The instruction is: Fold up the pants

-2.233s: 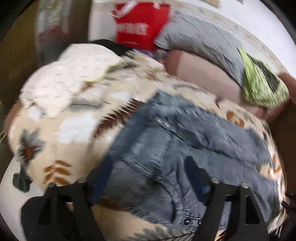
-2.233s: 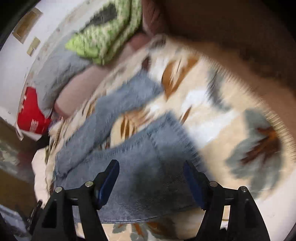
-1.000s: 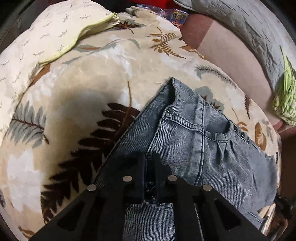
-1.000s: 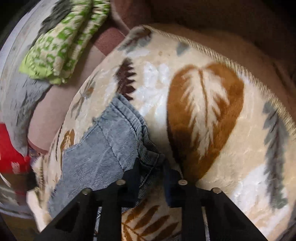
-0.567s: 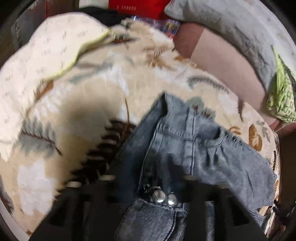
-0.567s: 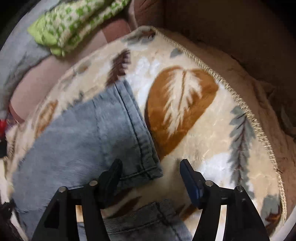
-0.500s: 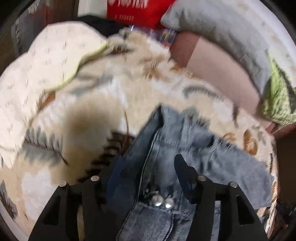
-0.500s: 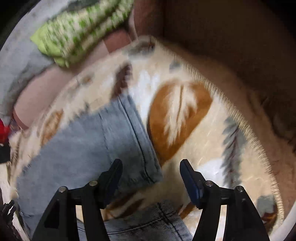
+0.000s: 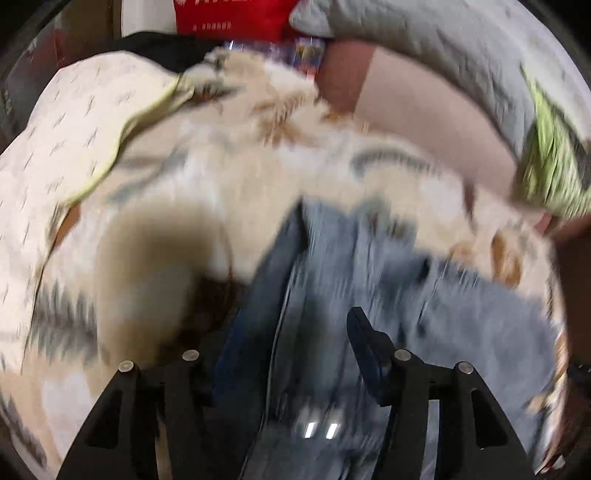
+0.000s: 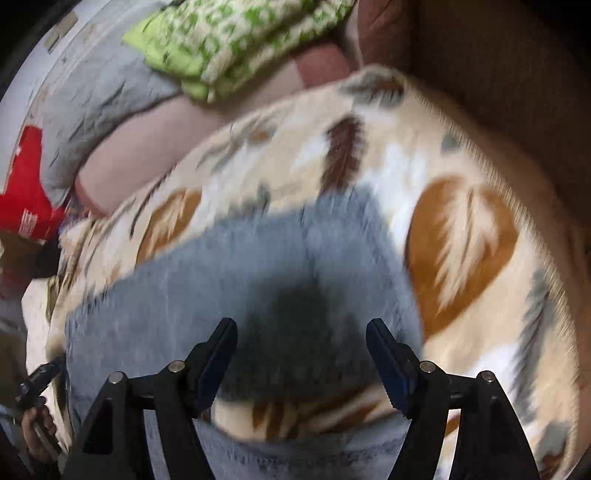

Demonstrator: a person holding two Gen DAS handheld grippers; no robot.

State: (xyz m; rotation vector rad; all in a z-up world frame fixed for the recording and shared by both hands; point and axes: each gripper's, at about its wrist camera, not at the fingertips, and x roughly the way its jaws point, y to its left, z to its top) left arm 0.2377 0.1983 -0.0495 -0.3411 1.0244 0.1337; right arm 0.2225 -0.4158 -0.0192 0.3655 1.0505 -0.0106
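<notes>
Both views smeared with motion blur, so fine detail lost. Left gripper (image 9: 291,347) up above the denim, fingers (image 9: 364,339) spread wide and pinching nothing, dark-blue pads showing on the inner faces. Grey-blue pants (image 9: 388,295) lying flat on the leaf-print blanket (image 9: 192,199), one edge running up between the two fingers, two bright metal studs (image 9: 320,430) glinting low in the left view (rivets or snap buttons, cannot tell which). Over on the right wrist view, right gripper (image 10: 301,354) likewise wide apart, fingers (image 10: 388,358) empty, hovering over the pants (image 10: 240,280) with a dark shadow cast on the cloth right between them. Denim there doubled over, a strip of blanket (image 10: 461,236) showing between the upper layer and a second band of denim along the bottom of the frame. Big brown leaf motif just right of the folded cloth. Beyond the blanket, a pinkish cushion (image 9: 424,122), a grey quilted pillow (image 9: 424,48), a green-and-white patterned cloth (image 10: 236,40) resting on top of it, and a red bag (image 9: 229,18) at the far end. Cream cloth with a yellow-green edge (image 9: 74,122) draped over the blanket's left side.
</notes>
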